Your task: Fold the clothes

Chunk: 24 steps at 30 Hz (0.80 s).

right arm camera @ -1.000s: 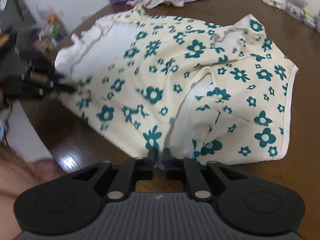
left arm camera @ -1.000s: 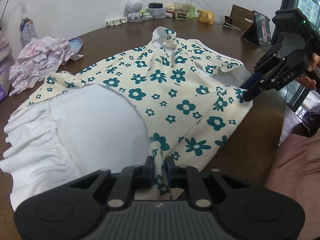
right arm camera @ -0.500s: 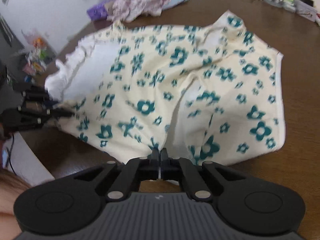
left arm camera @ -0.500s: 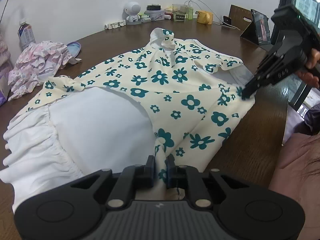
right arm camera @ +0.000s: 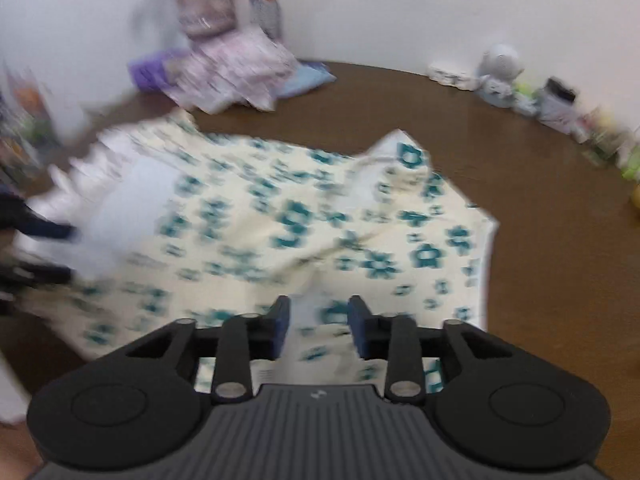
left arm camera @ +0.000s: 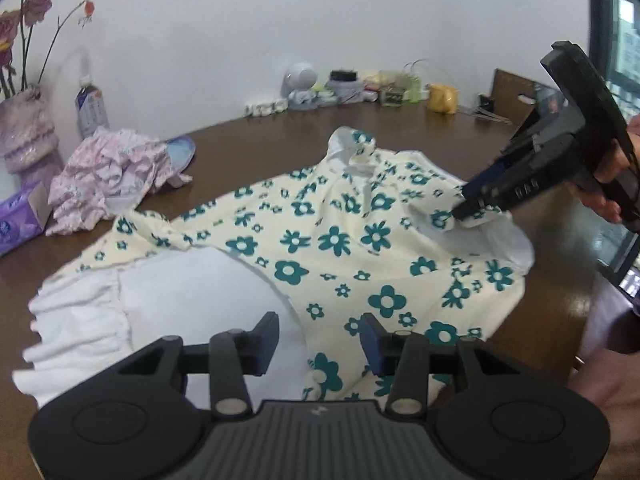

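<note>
left wrist low over dress (left arm camera: 360,248) hem, right wrist opposite, both sharing table (right arm camera: 540,208)

I count one floral garment (left arm camera: 320,240) on the one brown table (left arm camera: 256,148). Behind it on that table: one crumpled pink garment (left arm camera: 108,176), one purple box (left arm camera: 20,220), one bottle (left arm camera: 91,110), one vase of flowers (left arm camera: 26,128), one white figurine (left arm camera: 301,80), one yellow cup (left arm camera: 441,98). Two grippers: left gripper (left arm camera: 320,338), right gripper (right arm camera: 316,326).
</note>
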### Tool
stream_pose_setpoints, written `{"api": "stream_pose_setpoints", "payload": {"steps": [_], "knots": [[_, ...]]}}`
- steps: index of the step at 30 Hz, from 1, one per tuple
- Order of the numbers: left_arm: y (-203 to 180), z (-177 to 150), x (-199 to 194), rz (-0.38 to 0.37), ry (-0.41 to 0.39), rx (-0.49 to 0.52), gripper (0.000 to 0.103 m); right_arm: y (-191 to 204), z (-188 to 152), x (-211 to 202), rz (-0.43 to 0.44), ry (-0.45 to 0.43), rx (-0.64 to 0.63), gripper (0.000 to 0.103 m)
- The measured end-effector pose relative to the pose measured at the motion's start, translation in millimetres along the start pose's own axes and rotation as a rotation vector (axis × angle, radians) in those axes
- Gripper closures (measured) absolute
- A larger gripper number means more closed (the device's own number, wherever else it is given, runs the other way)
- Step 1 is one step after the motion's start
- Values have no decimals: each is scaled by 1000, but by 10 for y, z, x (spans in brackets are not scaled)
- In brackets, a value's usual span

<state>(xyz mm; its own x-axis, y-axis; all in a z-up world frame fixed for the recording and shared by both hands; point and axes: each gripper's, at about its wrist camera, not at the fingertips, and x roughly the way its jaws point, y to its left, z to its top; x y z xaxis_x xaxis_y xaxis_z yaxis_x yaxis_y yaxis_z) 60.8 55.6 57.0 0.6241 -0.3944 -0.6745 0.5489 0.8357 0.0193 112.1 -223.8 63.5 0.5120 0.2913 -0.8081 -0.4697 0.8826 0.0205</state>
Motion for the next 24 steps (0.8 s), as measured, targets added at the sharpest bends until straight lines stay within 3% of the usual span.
{"api": "stream_pose_setpoints", "payload": {"steps": [4,5,6,7,16,20,22,24], "knots": [[-71,-63,108,21,2,-41,61,61,-37,242,-87,64,-54,60],[-79,-77,122,16,6,-47,61,71,-68,275,-102,74,-66,68],[-82,-95,137,17,13,-49,61,63,-107,273,-123,74,-75,94],[-79,-117,153,25,24,-46,61,29,-140,259,-138,73,-68,98],[-31,-207,190,40,45,-59,62,-178,-229,81,-274,98,-84,98],[-11,-194,149,44,33,-60,62,-199,-288,190,-275,148,-80,97],[-6,-157,90,25,-2,-63,61,-240,-285,145,-265,145,-60,90],[-28,-100,30,-9,-50,-62,60,-305,-259,35,-224,124,-17,71]]}}
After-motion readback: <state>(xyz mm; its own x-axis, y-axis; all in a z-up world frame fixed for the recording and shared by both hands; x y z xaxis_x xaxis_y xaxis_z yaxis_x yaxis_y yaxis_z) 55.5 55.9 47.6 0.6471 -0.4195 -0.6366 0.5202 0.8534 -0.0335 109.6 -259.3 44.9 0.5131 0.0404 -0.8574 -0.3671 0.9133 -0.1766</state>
